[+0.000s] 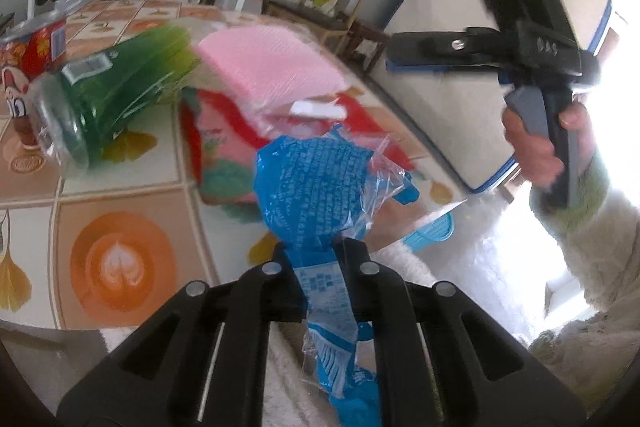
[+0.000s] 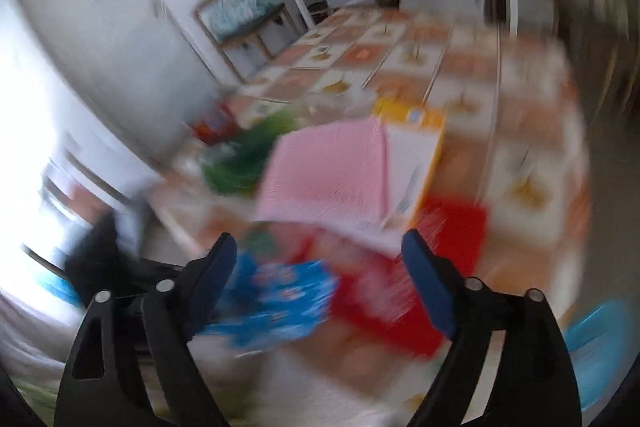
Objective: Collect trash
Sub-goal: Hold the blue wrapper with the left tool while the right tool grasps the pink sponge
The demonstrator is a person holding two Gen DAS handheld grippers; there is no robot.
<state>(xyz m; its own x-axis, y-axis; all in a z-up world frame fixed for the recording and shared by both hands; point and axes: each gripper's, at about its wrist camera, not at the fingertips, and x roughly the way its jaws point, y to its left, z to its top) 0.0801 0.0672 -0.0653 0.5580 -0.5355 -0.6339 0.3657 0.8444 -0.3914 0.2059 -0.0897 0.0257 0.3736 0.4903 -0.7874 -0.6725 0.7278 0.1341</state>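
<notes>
Left gripper (image 1: 316, 259) pinching blue plastic wrapper (image 1: 316, 179), jaws pressed together on its twisted neck; crumpled upper part of wrapper sticks up past the fingertips, tail hangs down btwn the fingers toward the cam. Wrapper sits above the near edge of the table (image 1: 116, 187), which has a tile/coffee-print cloth.

Right gripper (image 2: 320, 267) spread wide, nothing btwn the pads; blue pads (image 2: 428, 291) visible on both fingers. Right wrist view heavily motion-blurred. Blue wrapper shows low-left in it, close to the left finger, contact can't tell.

In left wrist view the right gripper's body is upper right, w/ a hand (image 1: 536, 147) in a fuzzy white sleeve on its handle.

Other stuff on table: green clear cup (image 1: 116, 95) lying on its side, pink pad (image 1: 272, 67) on top of a red/pink snack bag (image 1: 224, 147), red cup (image 1: 36, 47) at far left. Right view also has a yellow-edged box (image 2: 416, 163) just beside the pink pad.
</notes>
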